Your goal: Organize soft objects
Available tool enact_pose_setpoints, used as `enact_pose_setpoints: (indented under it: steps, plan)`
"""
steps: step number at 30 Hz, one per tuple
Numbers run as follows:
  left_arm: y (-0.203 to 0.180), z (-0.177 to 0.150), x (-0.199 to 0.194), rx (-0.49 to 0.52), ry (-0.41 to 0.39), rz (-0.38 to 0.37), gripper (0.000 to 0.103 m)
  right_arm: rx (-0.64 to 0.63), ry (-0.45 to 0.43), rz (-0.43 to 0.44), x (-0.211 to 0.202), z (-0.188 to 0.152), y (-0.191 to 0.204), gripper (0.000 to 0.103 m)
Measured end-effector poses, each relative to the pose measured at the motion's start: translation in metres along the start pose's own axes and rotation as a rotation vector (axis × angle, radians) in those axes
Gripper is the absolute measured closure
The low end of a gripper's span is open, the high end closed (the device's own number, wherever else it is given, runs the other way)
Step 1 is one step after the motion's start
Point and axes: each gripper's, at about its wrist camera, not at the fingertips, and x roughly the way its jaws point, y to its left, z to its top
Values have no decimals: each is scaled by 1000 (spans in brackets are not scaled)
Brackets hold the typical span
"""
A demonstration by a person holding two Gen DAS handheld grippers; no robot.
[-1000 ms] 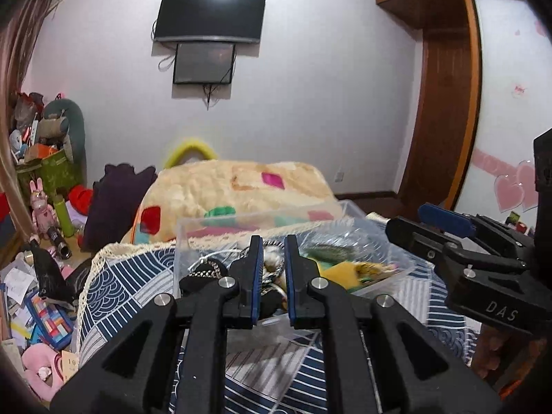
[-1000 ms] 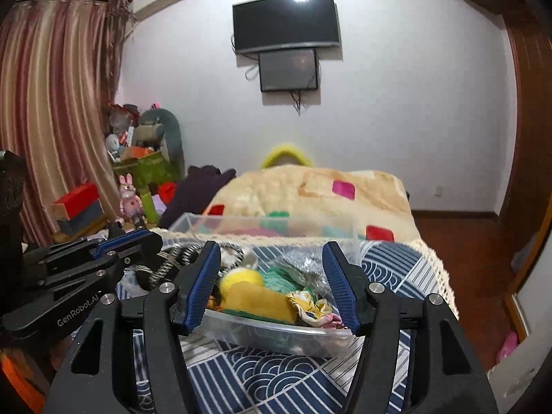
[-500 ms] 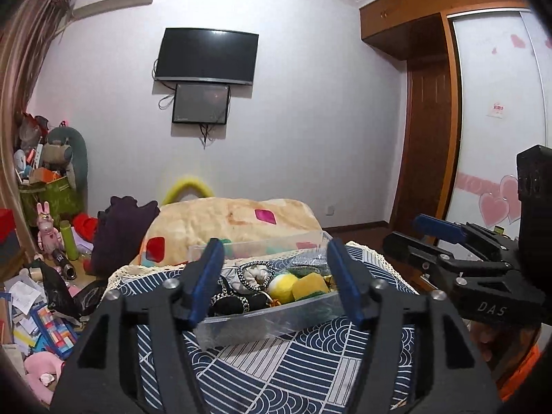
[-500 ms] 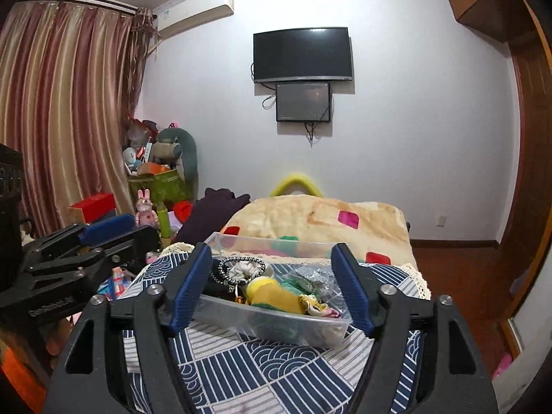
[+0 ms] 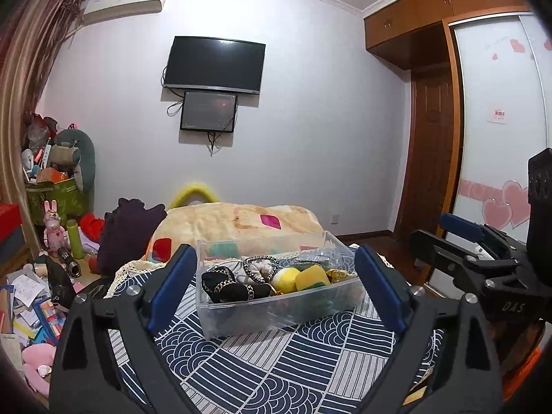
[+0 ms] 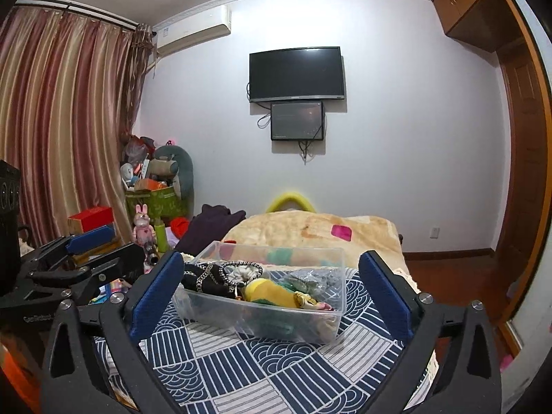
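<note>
Both sets of jaws stand wide apart and hold nothing: the left gripper (image 5: 274, 289) and the right gripper (image 6: 270, 293) each frame the clear plastic bin (image 5: 276, 307) between their blue pads, hanging back from it and touching none of it. That spread looks like a neutral, ready stance, leaving room to reach in from either side. Inside the bin lie the soft things, heaped together: a black scrunchie with pale trim (image 5: 229, 284), a cream one with a dark beaded edge (image 5: 260, 267), a yellow ball (image 5: 286, 277) and a yellow sponge (image 5: 312, 276), plus some grey glittery fabric (image 6: 310, 277). Nothing soft seems left out on the blue patterned cloth (image 5: 293, 369) under the bin, so the gathering appears nearly or wholly done. Behind is a cream blanket (image 6: 310, 229)
</note>
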Motion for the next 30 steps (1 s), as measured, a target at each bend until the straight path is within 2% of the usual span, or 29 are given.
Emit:
enact_pose_setpoints:
  steps: [30]
  plan:
    - [2, -7, -2, 6, -7, 11, 5, 24, -11, 4, -12, -5, 0, 1]
